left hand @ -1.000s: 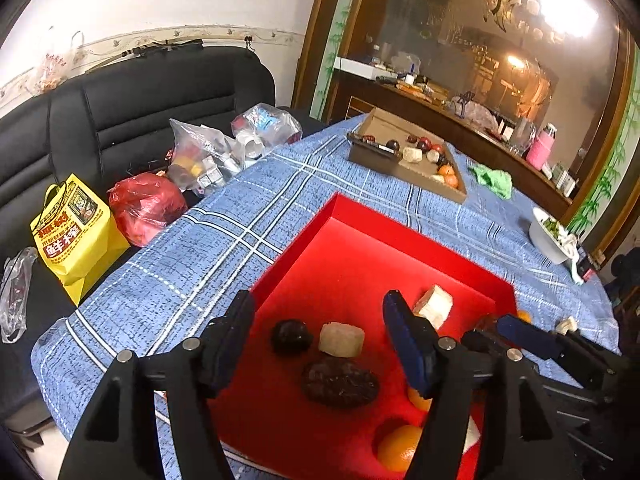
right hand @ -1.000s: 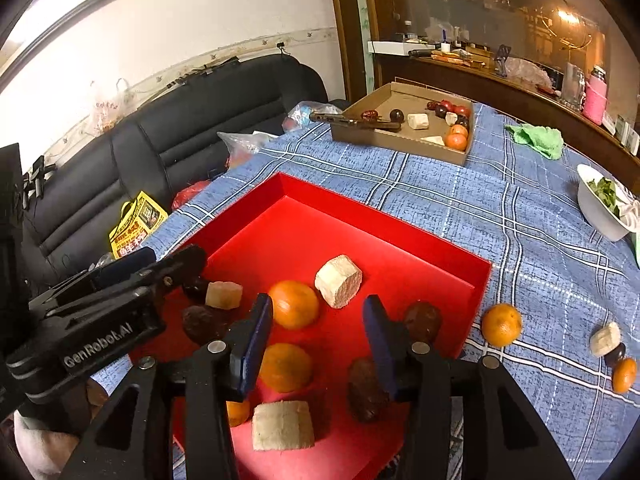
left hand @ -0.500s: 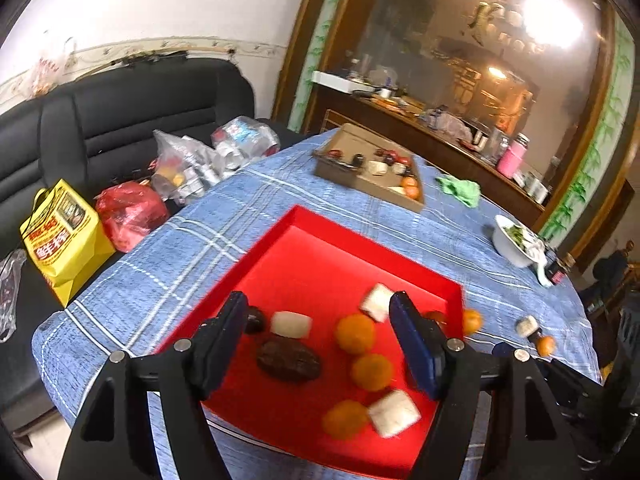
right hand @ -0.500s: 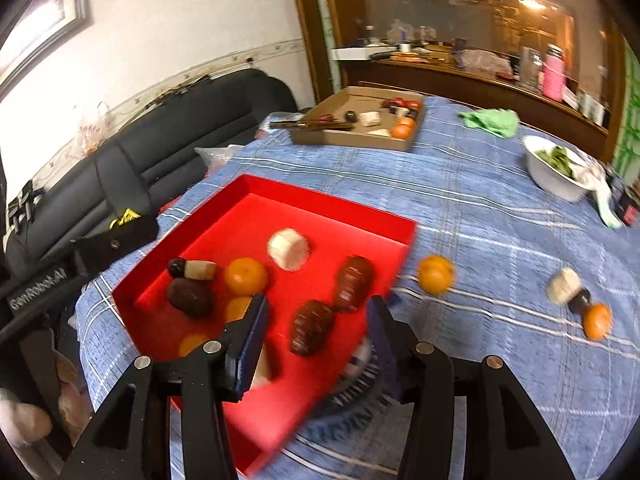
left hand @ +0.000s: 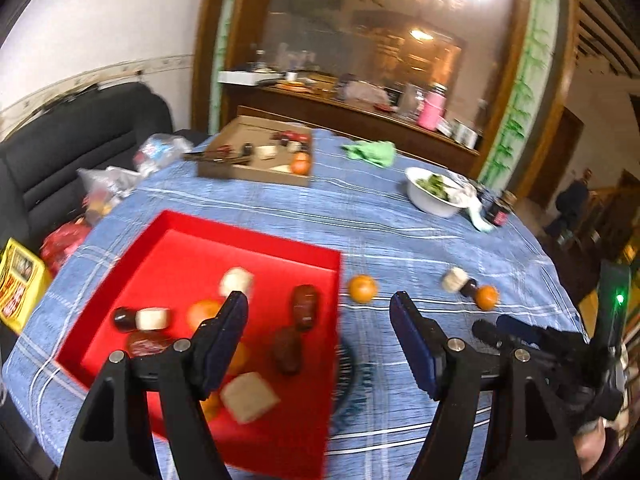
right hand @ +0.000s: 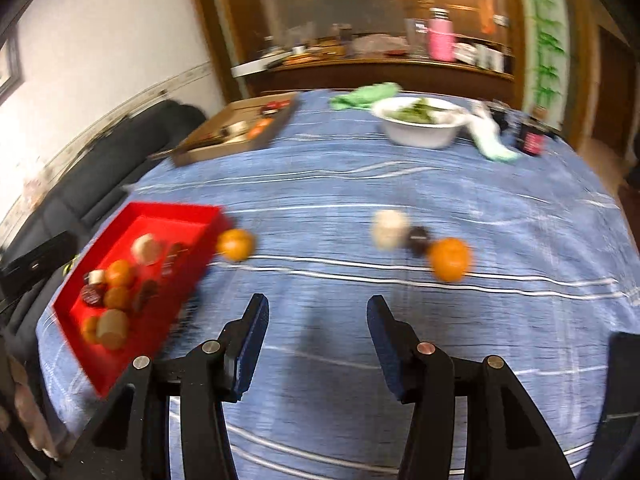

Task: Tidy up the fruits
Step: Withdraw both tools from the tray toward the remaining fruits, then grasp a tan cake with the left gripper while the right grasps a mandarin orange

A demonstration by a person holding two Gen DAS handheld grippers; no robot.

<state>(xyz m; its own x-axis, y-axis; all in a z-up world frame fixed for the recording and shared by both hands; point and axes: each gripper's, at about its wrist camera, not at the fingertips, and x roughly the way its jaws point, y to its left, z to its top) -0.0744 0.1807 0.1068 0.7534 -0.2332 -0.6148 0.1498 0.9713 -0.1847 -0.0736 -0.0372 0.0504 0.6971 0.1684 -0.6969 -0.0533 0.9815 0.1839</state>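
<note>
Both grippers gape wide and empty above the table point(right hand: 320, 184): left gripper point(left hand: 318, 310) over the red tray's point(left hand: 248, 236) right edge, fruit below-left of it; right gripper point(right hand: 318, 314) facing loose orange point(right hand: 450, 258), dark fruit point(right hand: 418, 238) and pale chunk point(right hand: 388, 228) ahead-right, another orange point(right hand: 236, 244) ahead-left beside the tray.

Left gripper point(left hand: 318, 312): jaws wide apart, empty, near edge. Red tray point(left hand: 256, 240), left, holding oranges, dark fruits, pale blocks. Loose orange point(left hand: 362, 289) just right of tray. Pale block point(left hand: 455, 279), dark fruit, second orange point(left hand: 487, 297) clustered farther right. Cardboard box point(left hand: 256, 170) far; white bowl point(left hand: 430, 200) far right.
</note>
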